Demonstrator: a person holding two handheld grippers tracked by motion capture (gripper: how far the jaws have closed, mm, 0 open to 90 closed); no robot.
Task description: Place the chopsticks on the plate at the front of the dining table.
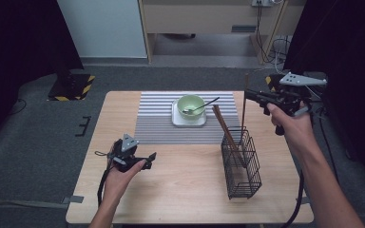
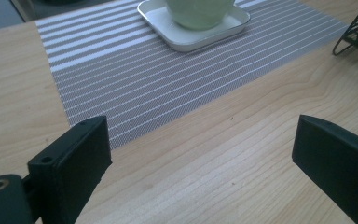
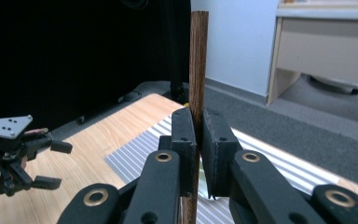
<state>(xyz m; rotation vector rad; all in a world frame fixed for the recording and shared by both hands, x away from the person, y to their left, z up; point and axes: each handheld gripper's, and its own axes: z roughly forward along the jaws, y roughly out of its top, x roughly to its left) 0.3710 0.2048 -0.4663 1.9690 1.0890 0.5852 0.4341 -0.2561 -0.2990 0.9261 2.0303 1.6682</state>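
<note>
The light wooden table [image 1: 190, 190] carries a grey striped placemat [image 1: 157, 118] at 12 o'clock (its far-centre area) and a black wire basket [image 1: 241, 164] at 3 o'clock.

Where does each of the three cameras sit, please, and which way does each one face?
High view: above the person's side, looking forward and down on the table; both forearms enter from below, the right hand-held gripper clamping an upright chopstick over the wire basket.
Left gripper view: rides on the left hand-held gripper, looking low across the table between open jaws at the striped mat.
Right gripper view: looks along jaws shut on the chopstick.
Shared: the mat, bowl and tray appear in the high and left gripper views.
</note>
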